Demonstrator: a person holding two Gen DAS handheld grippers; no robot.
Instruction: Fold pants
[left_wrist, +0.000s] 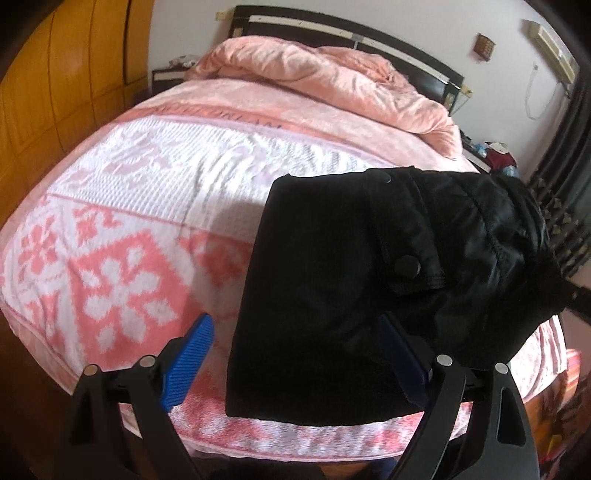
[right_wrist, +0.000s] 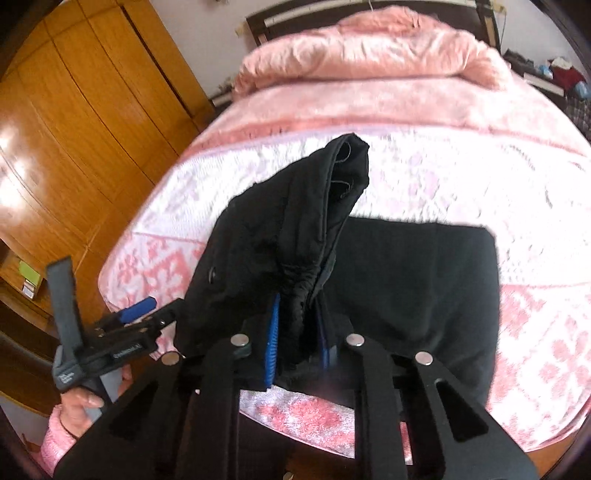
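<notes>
Black pants lie folded on the pink flowered bed cover near the bed's front edge. My left gripper is open, its blue fingers astride the near left part of the pants. My right gripper is shut on a bunched part of the pants near the waistband and holds it raised above the flat folded part. The left gripper also shows in the right wrist view, at the bed's left edge, held by a hand.
A rumpled pink duvet lies at the head of the bed by a dark headboard. A wooden wardrobe stands to the left. A cluttered side table is at the far right.
</notes>
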